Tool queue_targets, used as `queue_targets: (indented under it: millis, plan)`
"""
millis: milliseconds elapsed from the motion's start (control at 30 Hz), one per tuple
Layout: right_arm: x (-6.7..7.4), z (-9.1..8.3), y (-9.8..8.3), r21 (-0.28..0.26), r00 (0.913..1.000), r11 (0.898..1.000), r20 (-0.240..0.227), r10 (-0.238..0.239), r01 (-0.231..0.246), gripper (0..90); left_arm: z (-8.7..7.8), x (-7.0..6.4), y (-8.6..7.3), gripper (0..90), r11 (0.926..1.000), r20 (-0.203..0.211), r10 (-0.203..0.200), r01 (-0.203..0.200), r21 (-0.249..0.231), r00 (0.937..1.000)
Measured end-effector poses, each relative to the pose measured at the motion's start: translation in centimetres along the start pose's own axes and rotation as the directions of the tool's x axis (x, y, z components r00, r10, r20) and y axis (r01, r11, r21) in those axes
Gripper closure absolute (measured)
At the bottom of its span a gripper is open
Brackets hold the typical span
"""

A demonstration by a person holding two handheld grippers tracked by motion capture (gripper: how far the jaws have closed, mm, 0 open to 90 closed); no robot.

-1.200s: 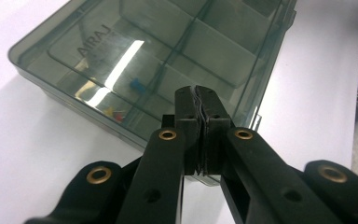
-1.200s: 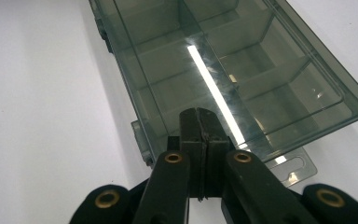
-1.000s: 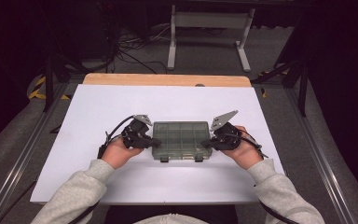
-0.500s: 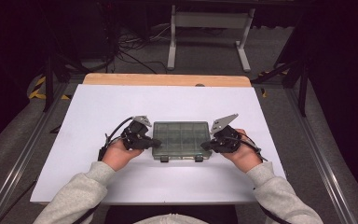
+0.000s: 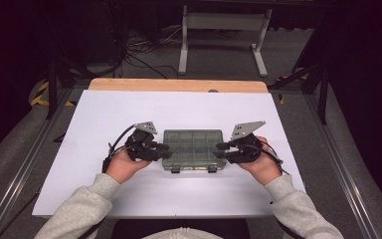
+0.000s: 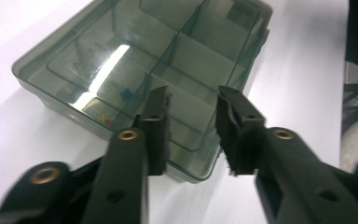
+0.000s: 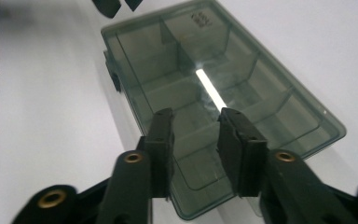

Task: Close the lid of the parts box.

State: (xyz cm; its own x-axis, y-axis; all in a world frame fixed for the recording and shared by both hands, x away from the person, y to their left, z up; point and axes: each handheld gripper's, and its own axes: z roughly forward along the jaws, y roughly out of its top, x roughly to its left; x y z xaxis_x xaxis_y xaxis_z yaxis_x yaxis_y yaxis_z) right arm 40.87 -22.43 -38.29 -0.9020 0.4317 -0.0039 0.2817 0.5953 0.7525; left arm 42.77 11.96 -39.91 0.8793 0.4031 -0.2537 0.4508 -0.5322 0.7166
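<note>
Left gripper (image 5: 163, 151) jaws spread, a clear gap between the pads in the left gripper view, nothing pinched; tips sit over the near short end of the smoked translucent compartment box (image 5: 194, 148), just above its lid edge. Right gripper (image 5: 221, 150) same state: jaws parted, holding nothing, tips at the opposite short end of the box (image 7: 214, 107). The box lies between the two claws, flat on the white table (image 5: 129, 109), lid closed, two latches (image 5: 175, 169) on the long side toward the person. Ahead of the left jaws (image 6: 191, 126) the dividers run away from the tips; small coloured bits (image 6: 127, 93) show in one cell just ahead and left of them, too small to name. Beyond the right jaws, at the far end of the box, the other claw's tips peek in. Judged step: bracing or gripping the box from both ends, likely to lift or open it. To do it well: keep both claws level and opposed on the same line, close on the end walls and not the lid rim, squeeze evenly so the slick plastic doesn't skid or twist, keep the box flat so the contents stay in their cells. If opening, one claw steadies while the other goes to a latch.
</note>
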Motion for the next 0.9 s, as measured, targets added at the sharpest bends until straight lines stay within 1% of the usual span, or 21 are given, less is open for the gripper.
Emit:
queue_targets:
  millis: [33,67,100,167,200,233,300,333,367,433,467,500,567,600,667,700,733,767,800,833,900]
  plan:
    - [0.1,-0.2,0.0,-0.018,1.0000,1.000,0.005,0.002,-0.002,58.9,-0.2,-0.1,0.0,58.4,0.9999,-0.004,0.001,-0.001,-0.010,1.0000]
    - [0.1,-0.4,0.0,-0.025,0.9999,1.000,0.010,0.008,-0.008,52.5,-0.5,-0.2,-0.1,54.7,0.9997,-0.003,-0.001,0.001,-0.024,1.0000]
    - [0.2,-0.5,-0.1,-0.034,0.9994,0.999,0.030,0.014,-0.013,47.9,-0.7,-0.2,-0.2,51.6,0.9992,-0.004,0.004,-0.004,-0.039,1.0000]
    - [0.3,-0.9,-0.2,-0.061,0.9990,0.998,0.042,0.014,-0.011,42.8,-1.2,-0.2,-0.4,45.6,0.9978,0.000,-0.001,0.001,-0.066,1.0000]
    - [0.4,-1.0,-0.2,-0.077,0.9988,0.997,0.046,0.013,-0.010,40.0,-1.6,-0.2,-0.6,43.6,0.9958,0.006,-0.001,0.001,-0.092,1.0000]
    - [0.5,-1.3,-0.3,-0.106,0.9983,0.994,0.055,0.019,-0.013,35.7,-1.9,-0.3,-0.8,39.9,0.9944,0.008,0.002,-0.001,-0.105,1.0000]
    - [0.6,-1.8,-0.4,-0.151,0.9975,0.989,0.067,0.021,-0.011,31.1,-2.5,-0.3,-1.2,33.8,0.9907,0.002,0.004,-0.003,-0.136,1.0000]
    - [0.6,-2.0,-0.5,-0.164,0.9973,0.986,0.070,0.024,-0.012,29.5,-2.5,-0.3,-1.2,31.5,0.9907,0.002,0.004,-0.003,-0.136,1.0000]
    - [0.6,-2.2,-0.6,-0.185,0.9969,0.983,0.074,0.028,-0.014,26.9,-3.0,-0.3,-1.6,27.7,0.9860,-0.006,0.000,-0.001,-0.166,1.0000]
    - [0.6,-2.6,-0.8,-0.220,0.9959,0.975,0.086,0.028,-0.008,22.1,-3.5,-0.3,-2.0,24.2,0.9805,-0.005,0.005,-0.006,-0.196,1.0000]
    - [0.6,-2.8,-0.8,-0.231,0.9956,0.973,0.090,0.027,-0.005,20.5,-3.7,-0.4,-2.2,22.7,0.9768,-0.005,-0.001,0.000,-0.214,1.0000]
    - [0.7,-2.9,-1.0,-0.249,0.9952,0.968,0.094,0.028,-0.003,17.8,-3.9,-0.4,-2.4,20.3,0.9740,-0.014,0.005,-0.008,-0.227,0.9999]
    - [0.7,-3.1,-1.1,-0.270,0.9952,0.963,0.093,0.028,-0.001,14.1,-4.0,-0.4,-2.5,17.0,0.9730,-0.012,0.006,-0.009,-0.231,0.9999]
    - [0.7,-3.2,-1.3,-0.279,0.9952,0.960,0.094,0.028,-0.001,13.2,-4.3,-0.4,-2.7,14.7,0.9669,-0.022,0.006,-0.012,-0.255,0.9997]
    - [0.7,-3.4,-1.5,-0.291,0.9952,0.957,0.094,0.028,0.000,10.9,-4.5,-0.5,-2.9,9.0,0.9604,-0.055,0.015,-0.030,-0.277,0.9984]
    - [0.8,-3.4,-1.6,-0.300,0.9951,0.954,0.095,0.028,0.002,9.1,-4.6,-0.5,-3.1,6.9,0.9593,-0.063,0.021,-0.037,-0.280,0.9978]
    - [0.8,-3.4,-1.7,-0.310,0.9949,0.951,0.098,0.026,0.006,7.1,-4.7,-0.4,-3.2,5.4,0.9545,-0.080,0.032,-0.054,-0.293,0.9963]
    - [0.9,-3.4,-1.8,-0.321,0.9951,0.947,0.096,0.023,0.009,5.6,-4.7,-0.4,-3.2,4.1,0.9545,-0.080,0.032,-0.054,-0.293,0.9963]
    - [1.0,-3.5,-1.9,-0.331,0.9954,0.944,0.093,0.022,0.010,5.1,-5.0,-0.5,-3.6,3.2,0.9462,-0.090,0.036,-0.063,-0.317,0.9953]
    - [1.0,-3.5,-2.0,-0.337,0.9954,0.941,0.094,0.020,0.013,4.3,-5.2,-0.5,-3.8,2.9,0.9416,-0.088,0.036,-0.063,-0.331,0.9954]
    - [1.1,-3.6,-2.2,-0.356,0.9950,0.934,0.099,0.012,0.024,2.1,-5.5,-0.5,-4.3,2.6,0.9295,-0.099,0.030,-0.064,-0.363,0.9947]
